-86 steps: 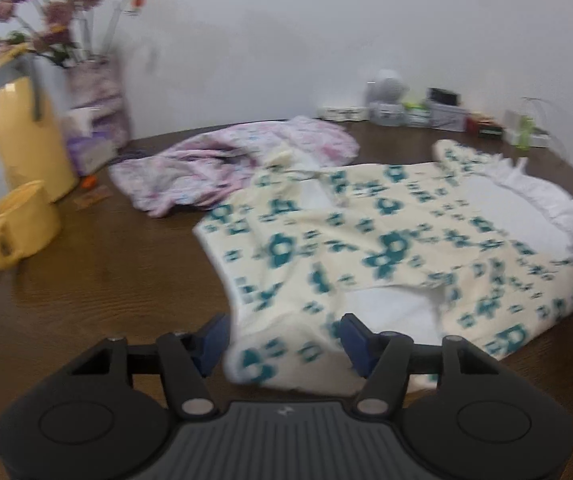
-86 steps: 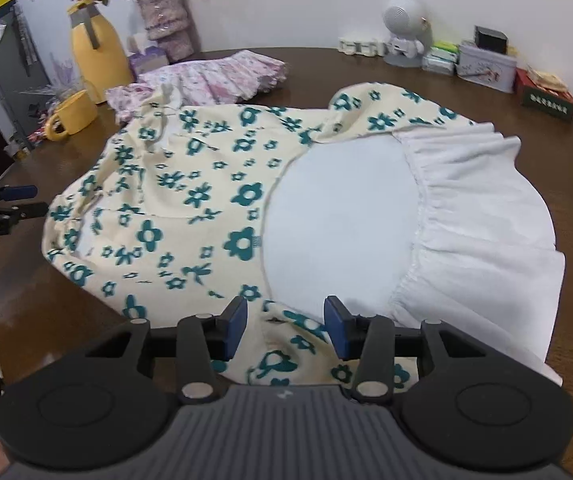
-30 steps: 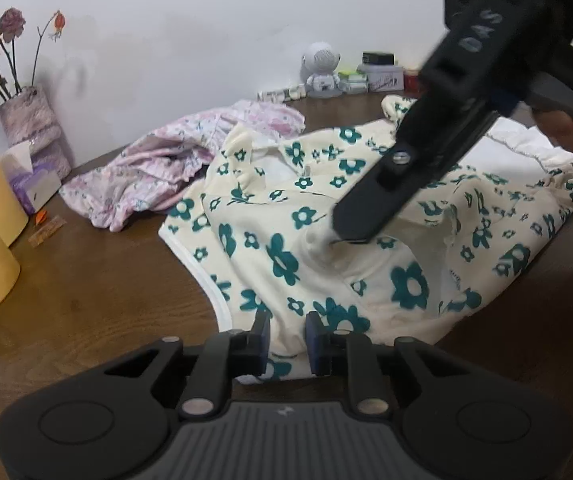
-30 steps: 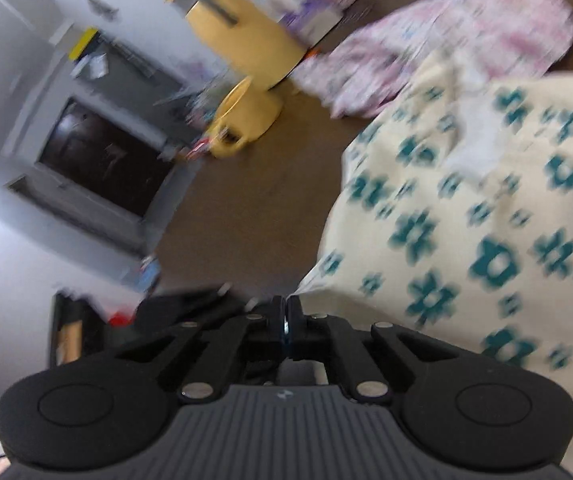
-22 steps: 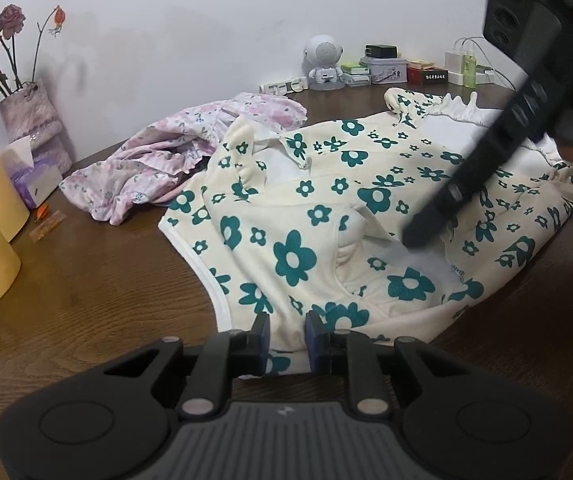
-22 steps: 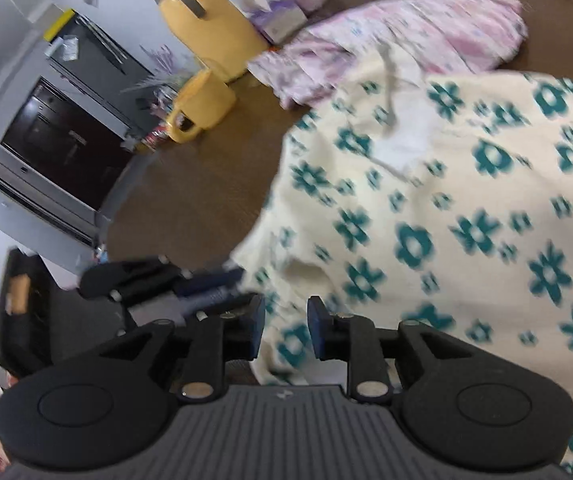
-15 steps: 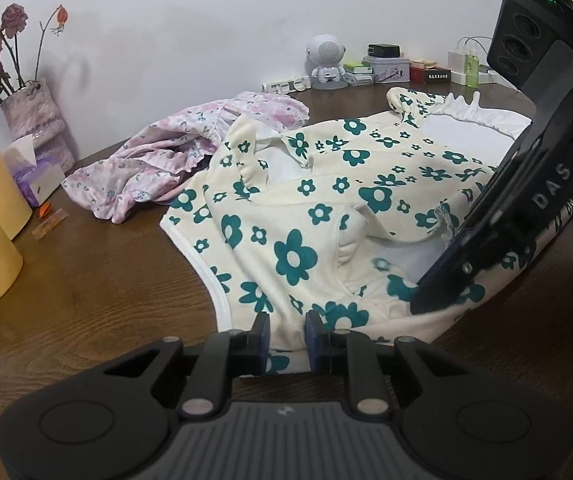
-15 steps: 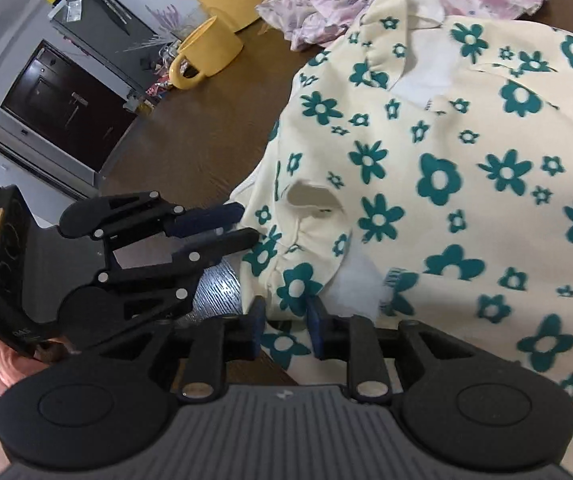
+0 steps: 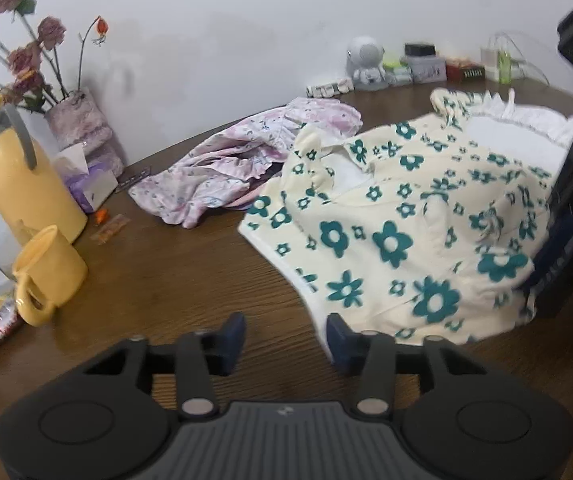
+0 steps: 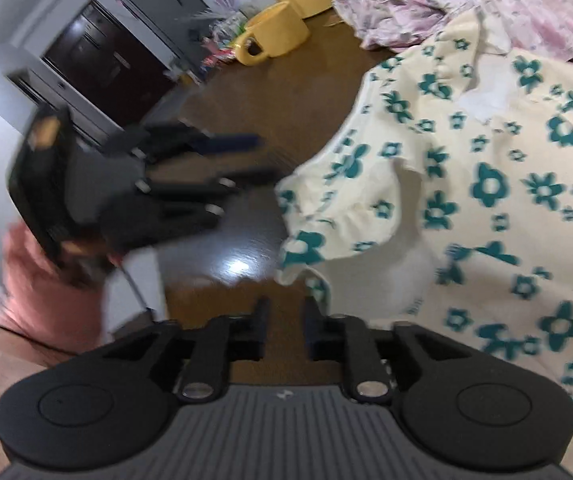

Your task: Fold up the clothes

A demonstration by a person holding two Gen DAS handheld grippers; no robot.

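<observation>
A cream garment with teal flowers (image 9: 406,232) lies partly folded on the brown table (image 9: 174,272). My left gripper (image 9: 285,330) hovers at its near left corner. Its jaws are opening with only bare table between them, and the hem lies just beside the right fingertip. My right gripper (image 10: 286,314) is at the garment (image 10: 466,200)'s near edge. Its jaws are also opening, with nothing between them. In the left wrist view the right gripper's black body (image 9: 566,240) rests over the cloth at the right edge. The left gripper (image 10: 190,176) shows blurred in the right wrist view.
A crumpled pink floral garment (image 9: 246,160) lies behind the cream one. At the left stand a yellow mug (image 9: 46,272), a yellow flask (image 9: 22,192), a tissue box (image 9: 90,184) and a vase of dried roses (image 9: 82,128). Small boxes and a white figurine (image 9: 364,64) line the back wall.
Both grippers have let go of the cream garment and their jaws have spread. The left one has drawn back and up to the left; the right one has slid toward the near edge.
</observation>
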